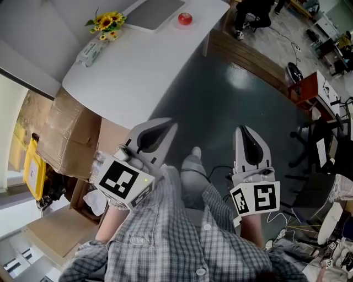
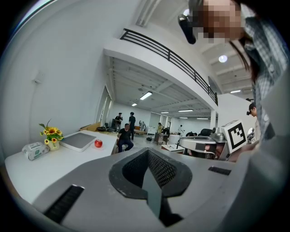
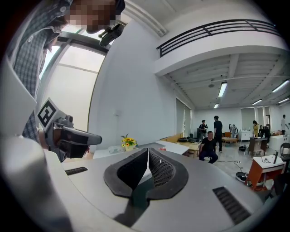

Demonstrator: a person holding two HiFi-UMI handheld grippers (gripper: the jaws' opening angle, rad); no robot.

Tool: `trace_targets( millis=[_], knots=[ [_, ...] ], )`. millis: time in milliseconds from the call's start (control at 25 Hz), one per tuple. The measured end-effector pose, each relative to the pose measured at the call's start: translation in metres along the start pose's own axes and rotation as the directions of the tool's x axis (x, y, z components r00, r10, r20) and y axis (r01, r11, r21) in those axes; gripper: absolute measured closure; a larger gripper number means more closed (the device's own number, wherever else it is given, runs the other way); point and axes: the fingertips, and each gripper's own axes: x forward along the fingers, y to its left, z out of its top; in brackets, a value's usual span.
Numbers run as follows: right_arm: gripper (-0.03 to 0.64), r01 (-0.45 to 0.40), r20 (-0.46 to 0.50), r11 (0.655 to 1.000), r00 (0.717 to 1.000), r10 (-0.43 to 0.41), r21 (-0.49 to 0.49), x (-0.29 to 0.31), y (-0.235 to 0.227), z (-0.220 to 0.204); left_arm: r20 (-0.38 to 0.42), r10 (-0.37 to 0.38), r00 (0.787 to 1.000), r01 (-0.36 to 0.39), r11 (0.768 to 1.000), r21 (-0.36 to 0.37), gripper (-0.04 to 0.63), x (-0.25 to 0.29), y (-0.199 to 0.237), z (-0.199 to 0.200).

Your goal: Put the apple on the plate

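Note:
The red apple point(image 1: 185, 19) sits far off near the back edge of a white table point(image 1: 138, 71), beside a flat grey tray point(image 1: 154, 12). The left gripper view shows the same apple point(image 2: 98, 143) small, just right of the tray point(image 2: 78, 140). I cannot make out a plate for certain. My left gripper point(image 1: 171, 126) and right gripper point(image 1: 241, 130) are held close to my body over the dark floor, well short of the table. Both are shut and empty, with the left gripper point(image 2: 147, 152) and the right gripper point(image 3: 148, 151) each showing jaws pressed together.
Sunflowers in a pot point(image 1: 107, 23) and a tissue pack point(image 1: 92, 50) stand on the table's left end. Cardboard boxes point(image 1: 71, 137) are stacked below it on the left. A wooden platform edge point(image 1: 248, 55), a red-topped table point(image 1: 311, 91) and chairs lie to the right. People point(image 2: 124, 136) are far behind.

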Motion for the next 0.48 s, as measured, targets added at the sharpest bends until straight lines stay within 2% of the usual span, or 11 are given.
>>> trace_targets(
  millis=[160, 480],
  knots=[
    [0.592, -0.038, -0.006, 0.999, 0.999, 0.038, -0.039, 0.030, -0.024, 0.002, 0.008, 0.049, 0.999, -0.049, 0.999, -0.013, 0.586, 0.030, 0.014, 0.008],
    [0.592, -0.127, 0.006, 0.990, 0.992, 0.128, -0.055, 0.085, -0.083, 0.010, 0.034, 0.131, 0.991, -0.131, 0.991, -0.023, 0.586, 0.099, 0.030, 0.029]
  ],
)
